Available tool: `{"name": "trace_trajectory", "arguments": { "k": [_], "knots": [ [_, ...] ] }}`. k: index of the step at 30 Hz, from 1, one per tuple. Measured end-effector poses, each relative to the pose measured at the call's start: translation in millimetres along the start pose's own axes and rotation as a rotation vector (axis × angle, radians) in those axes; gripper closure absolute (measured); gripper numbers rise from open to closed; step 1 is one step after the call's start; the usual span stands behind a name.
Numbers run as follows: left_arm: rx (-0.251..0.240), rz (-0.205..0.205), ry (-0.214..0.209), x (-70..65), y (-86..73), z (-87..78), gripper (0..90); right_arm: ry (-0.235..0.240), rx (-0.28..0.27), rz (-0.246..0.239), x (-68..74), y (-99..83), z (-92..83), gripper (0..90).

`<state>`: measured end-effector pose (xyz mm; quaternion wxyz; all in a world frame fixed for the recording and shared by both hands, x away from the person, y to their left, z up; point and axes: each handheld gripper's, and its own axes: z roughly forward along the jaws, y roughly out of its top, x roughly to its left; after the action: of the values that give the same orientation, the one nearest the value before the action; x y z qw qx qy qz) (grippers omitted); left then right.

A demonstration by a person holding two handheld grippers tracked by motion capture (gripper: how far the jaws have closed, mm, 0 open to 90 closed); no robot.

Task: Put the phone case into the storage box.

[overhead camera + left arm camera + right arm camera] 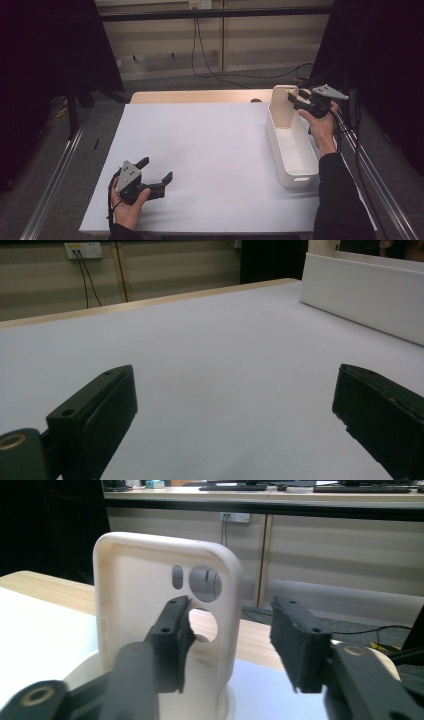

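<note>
A cream phone case (282,107) stands upright at the far end of a long white bin (300,170) on the right of the table. My right gripper (295,98) is open beside the case's top. In the right gripper view the case (135,580) shows its camera cut-outs, and its right edge lies between the spread jaws of the right gripper (232,630). Contact with either jaw is unclear. My left gripper (158,168) rests low near the table's front left, open and holding nothing. The left gripper (235,390) faces the bin's side wall (365,300).
A white sheet (200,150) covers the table, with a wooden strip (200,96) at the far edge. Metal rails (55,170) run along both sides. Cables (210,70) lie on the floor beyond the table.
</note>
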<state>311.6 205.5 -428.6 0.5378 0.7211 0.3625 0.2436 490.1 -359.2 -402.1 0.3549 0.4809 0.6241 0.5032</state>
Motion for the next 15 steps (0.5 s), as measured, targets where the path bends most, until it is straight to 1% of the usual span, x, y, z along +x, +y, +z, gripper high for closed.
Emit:
{"name": "trace_trajectory", "arguments": {
  "k": [1, 4, 5, 6, 8, 10, 12, 13, 15],
  "knots": [
    [0.001, -0.001, 0.0, 0.1, -0.1, -0.1, 4.1, -0.005, -0.002, 0.005, 0.2, 0.3, -0.2, 43.4],
    [0.003, -0.004, 0.003, 0.8, -0.3, -0.2, 4.1, -0.001, 0.0, -0.004, 0.9, 1.2, -1.0, 42.0],
    [0.002, -0.006, 0.004, 1.0, -0.2, -0.3, 4.1, -0.002, -0.003, 0.002, 1.7, 1.8, -1.3, 40.8],
    [-0.004, -0.011, 0.01, 0.8, -0.1, -0.2, 4.1, -0.003, -0.004, 0.001, 2.1, 2.3, -1.7, 39.5],
    [-0.008, -0.023, 0.009, 1.4, -0.1, -0.1, 4.0, -0.004, -0.001, -0.007, 2.8, 3.2, -2.7, 36.2],
    [-0.007, -0.02, 0.011, 1.8, -0.1, 0.1, 4.0, -0.003, 0.003, -0.014, 3.4, 4.1, -3.9, 33.1],
    [-0.011, -0.024, 0.01, 1.3, 0.1, 0.6, 4.0, -0.009, 0.0, -0.01, 3.8, 5.3, -5.1, 30.2],
    [-0.011, -0.021, 0.01, 1.2, 0.3, 0.5, 4.0, -0.009, -0.005, -0.002, 3.8, 5.9, -5.7, 28.1],
    [-0.008, 0.003, 0.007, 1.2, 0.8, 0.1, 3.8, -0.003, -0.008, 0.001, 3.7, 6.7, -6.6, 26.3]
  ]
}}
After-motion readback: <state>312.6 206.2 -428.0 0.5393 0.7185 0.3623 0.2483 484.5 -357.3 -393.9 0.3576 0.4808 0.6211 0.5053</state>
